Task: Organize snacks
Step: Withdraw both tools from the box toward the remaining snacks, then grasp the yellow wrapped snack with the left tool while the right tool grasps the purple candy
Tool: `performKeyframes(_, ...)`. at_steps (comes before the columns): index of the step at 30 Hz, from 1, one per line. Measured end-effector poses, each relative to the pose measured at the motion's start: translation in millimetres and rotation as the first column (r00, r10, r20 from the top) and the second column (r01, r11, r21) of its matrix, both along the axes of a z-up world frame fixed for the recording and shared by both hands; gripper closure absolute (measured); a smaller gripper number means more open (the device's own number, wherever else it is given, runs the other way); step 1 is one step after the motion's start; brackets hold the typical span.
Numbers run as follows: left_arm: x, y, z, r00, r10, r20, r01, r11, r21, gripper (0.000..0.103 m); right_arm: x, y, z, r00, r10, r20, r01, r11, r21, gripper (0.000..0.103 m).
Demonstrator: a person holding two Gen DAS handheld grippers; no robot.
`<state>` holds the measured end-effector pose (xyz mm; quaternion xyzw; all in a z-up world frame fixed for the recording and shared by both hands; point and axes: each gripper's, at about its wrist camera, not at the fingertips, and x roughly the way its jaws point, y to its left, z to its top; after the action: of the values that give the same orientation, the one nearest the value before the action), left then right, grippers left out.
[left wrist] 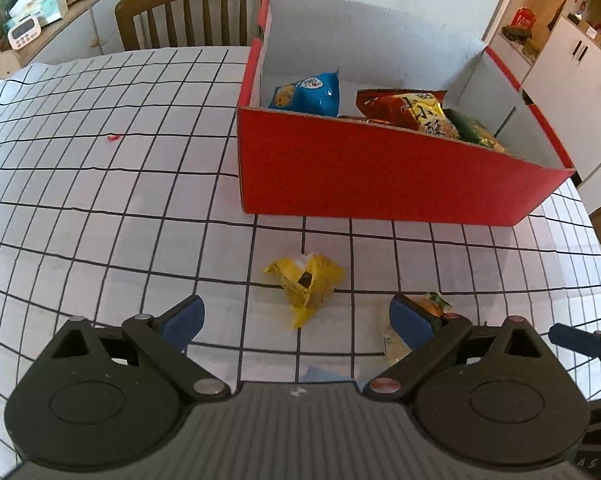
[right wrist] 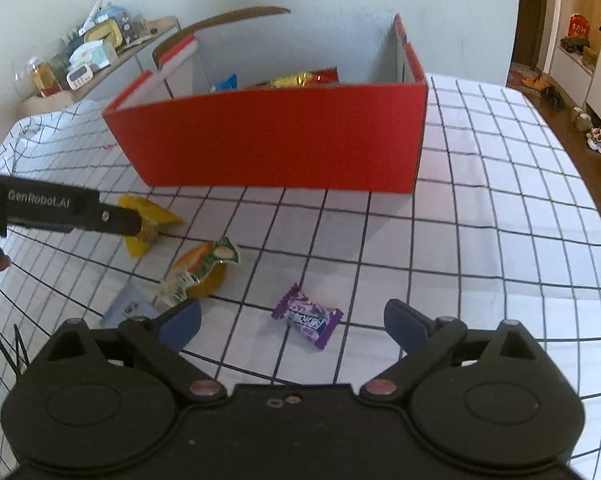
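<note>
**Desk stock: loose snacks before the red box**

- Desk (left wrist: 80, 208): white cloth with black grid. Broad bare stretch on the left in the left wrist view; a second bare stretch to the right of the box in the right wrist view, running to the desk's far edge.
- Box (left wrist: 380, 176): red card, open top, lid flap upright at the back. Stands toward the far side of the desk, its near wall facing both grippers. Holds a blue bag (left wrist: 310, 94), a red-yellow bag (left wrist: 404, 110) and a green bag (left wrist: 474, 132).
- Yellow packet (left wrist: 306, 284): crumpled, on the desk before the box, apart from its near wall.
- Orange packet (right wrist: 198, 272): just beside the yellow one, nearer the camera.
- Purple candy (right wrist: 306, 318): alone on the cloth, clear of the other packets.
- Pale blue packet (right wrist: 126, 308): flat, touching the orange packet's near end.
- Left gripper (left wrist: 296, 322): jaws wide apart, empty, above the yellow packet's near tip.
- Right gripper (right wrist: 292, 324): jaws wide apart, empty, the purple candy lying between them, untouched.
- Chair (left wrist: 196, 12): behind the desk's far edge, left of the box.
</note>
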<state>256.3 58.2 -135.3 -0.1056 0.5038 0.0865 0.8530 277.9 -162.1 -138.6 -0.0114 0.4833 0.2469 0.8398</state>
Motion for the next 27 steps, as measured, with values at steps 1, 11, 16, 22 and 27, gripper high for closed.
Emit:
performKeyframes(1, 2.2, -0.3, -3.0, 1.000, 0.001, -0.004, -0.001, 1.000, 0.005, 0.004, 0.2, 0.5, -2.3, 1.000, 0.004, -0.004, -0.004, 1.000, -0.004, 0.007)
performKeyframes(11, 17.9, 1.4, -23.7, 1.000, 0.002, -0.017, -0.002, 1.000, 0.027, 0.012, 4.1, 6.3, -24.5, 0.998, 0.063, -0.030, -0.064, 0.997, -0.038, 0.028)
performKeyframes(16, 23.1, 1.8, -28.9, 1.000, -0.010, -0.029, 0.011, 1.000, 0.024, 0.033, 1.7, 9.8, -22.6, 0.995, 0.099, -0.002, -0.099, 0.993, -0.060, 0.041)
performKeyframes(22, 25.8, 5.1, -33.9, 0.999, -0.012, -0.039, 0.013, 1.000, 0.008, 0.051, -5.3, 13.2, -20.0, 0.990, 0.136, 0.034, -0.131, 0.986, -0.107, 0.059)
performKeyframes(27, 24.9, 7.5, -33.7, 0.999, -0.016, -0.033, 0.016, 1.000, 0.008, 0.069, -7.9, 12.5, -19.1, 0.990, 0.134, 0.054, -0.126, 0.983, -0.133, 0.077)
